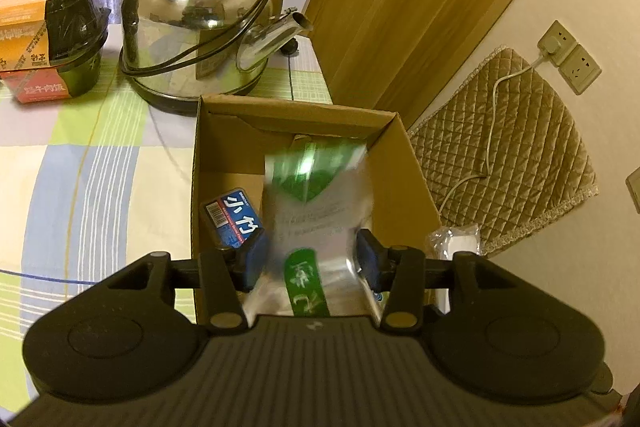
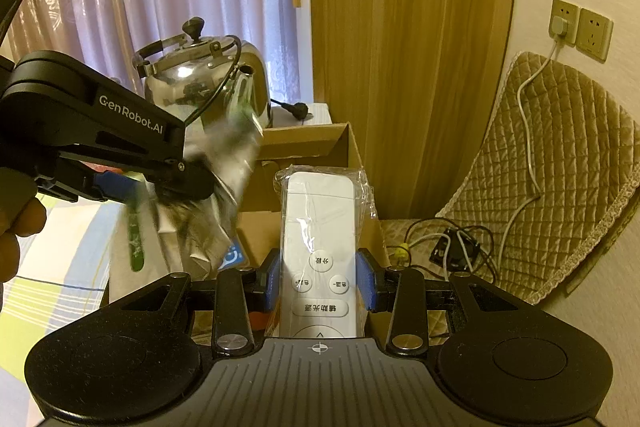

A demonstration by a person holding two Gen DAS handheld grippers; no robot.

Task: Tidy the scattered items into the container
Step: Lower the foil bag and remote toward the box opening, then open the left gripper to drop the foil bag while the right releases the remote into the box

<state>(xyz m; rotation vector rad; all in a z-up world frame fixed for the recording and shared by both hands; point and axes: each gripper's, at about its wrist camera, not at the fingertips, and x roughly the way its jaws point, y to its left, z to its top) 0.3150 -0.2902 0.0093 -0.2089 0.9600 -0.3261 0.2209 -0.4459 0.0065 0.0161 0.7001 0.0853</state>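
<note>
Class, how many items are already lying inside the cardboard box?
1: the blue packet rests against the cardboard box's left wall. The silver pouch hangs between hand-held gripper fingers; more may be hidden.

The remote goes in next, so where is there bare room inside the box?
Bare cardboard floor lies along the box's left wall, between its far wall and the blue packet. The middle is crowded by the silver pouch.

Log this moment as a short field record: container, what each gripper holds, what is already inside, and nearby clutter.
container: open cardboard box on a checked tablecloth
left gripper: around a silver and green foil pouch over the box; grip unclear, pouch motion-blurred
right gripper: shut on a white remote control in a plastic bag, beside the box
inside box: small blue packet
nearby: steel kettle, boxed instant meal
</note>
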